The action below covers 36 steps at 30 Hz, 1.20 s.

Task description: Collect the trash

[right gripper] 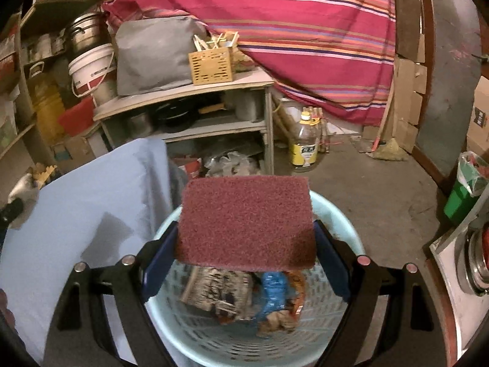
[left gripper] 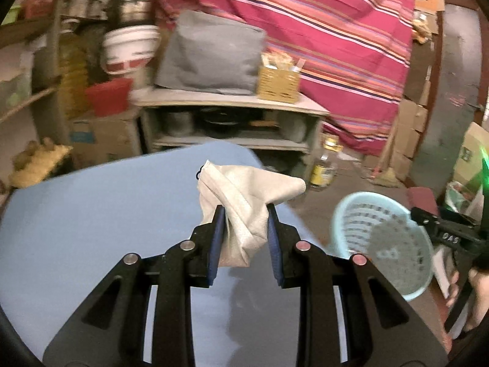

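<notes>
Left gripper [left gripper: 246, 214]: matt black plastic arms, blue rubbery pads, shiny metal pivot pins; clamped on a whitish woven cloth bag [left gripper: 244, 205], soft, creased. Right gripper [right gripper: 246, 238], same build, grips a maroon scouring pad [right gripper: 246, 223], coarse, fibrous, matt. Basket [right gripper: 345, 223]: pale blue perforated plastic, smooth; crinkled glossy wrappers [right gripper: 275, 287] inside. Table [left gripper: 91, 208]: smooth matt blue. Floor [right gripper: 382, 189]: rough grey concrete.
</notes>
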Each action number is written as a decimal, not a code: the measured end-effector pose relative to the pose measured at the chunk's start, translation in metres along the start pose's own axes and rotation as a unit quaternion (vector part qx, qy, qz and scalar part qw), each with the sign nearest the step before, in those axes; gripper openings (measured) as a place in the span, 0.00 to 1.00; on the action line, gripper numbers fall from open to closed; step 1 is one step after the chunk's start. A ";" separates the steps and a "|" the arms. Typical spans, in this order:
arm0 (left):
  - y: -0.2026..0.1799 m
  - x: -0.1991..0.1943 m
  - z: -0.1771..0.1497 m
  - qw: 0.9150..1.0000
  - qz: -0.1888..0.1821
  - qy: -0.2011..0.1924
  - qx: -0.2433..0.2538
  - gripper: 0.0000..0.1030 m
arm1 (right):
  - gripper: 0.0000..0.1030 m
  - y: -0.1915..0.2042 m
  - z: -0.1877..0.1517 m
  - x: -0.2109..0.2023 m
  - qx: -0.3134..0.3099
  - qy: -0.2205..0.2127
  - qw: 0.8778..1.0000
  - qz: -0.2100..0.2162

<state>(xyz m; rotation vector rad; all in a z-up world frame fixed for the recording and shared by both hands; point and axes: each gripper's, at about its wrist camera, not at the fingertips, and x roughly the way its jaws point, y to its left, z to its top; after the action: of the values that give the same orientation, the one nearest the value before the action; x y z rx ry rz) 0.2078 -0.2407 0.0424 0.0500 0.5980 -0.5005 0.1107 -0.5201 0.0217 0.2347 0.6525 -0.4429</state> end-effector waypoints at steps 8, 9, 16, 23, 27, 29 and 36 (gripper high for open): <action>-0.097 0.042 -0.020 0.997 -0.054 0.032 0.042 0.25 | 0.81 -0.057 -0.005 0.000 0.035 0.008 0.999 -0.011; -0.102 0.045 -0.021 0.997 -0.058 0.035 0.046 0.25 | 0.81 -0.063 -0.005 0.002 0.041 0.010 0.999 -0.012; -0.159 0.069 -0.025 0.991 -0.091 0.054 0.078 0.25 | 0.81 -0.107 -0.011 0.011 0.100 0.024 0.995 -0.006; -0.179 0.083 -0.022 0.990 -0.095 0.066 0.079 0.43 | 0.81 -0.115 -0.013 0.014 0.110 0.025 0.994 0.000; -0.171 0.076 -0.023 0.992 -0.077 0.053 0.081 0.75 | 0.81 -0.109 -0.012 0.013 0.103 0.023 0.994 0.004; -0.165 0.074 -0.021 0.994 -0.058 0.049 0.077 0.83 | 0.81 -0.107 -0.012 0.012 0.102 0.023 0.995 0.005; -0.123 0.055 -0.015 0.998 -0.015 0.024 0.052 0.95 | 0.81 -0.084 -0.010 0.014 0.074 0.022 0.997 0.017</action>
<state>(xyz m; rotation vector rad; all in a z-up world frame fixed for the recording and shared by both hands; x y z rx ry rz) 0.1820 -0.3704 0.0114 0.1518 0.6195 -0.5596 0.0760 -0.5947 -0.0008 0.3971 0.6581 -0.4548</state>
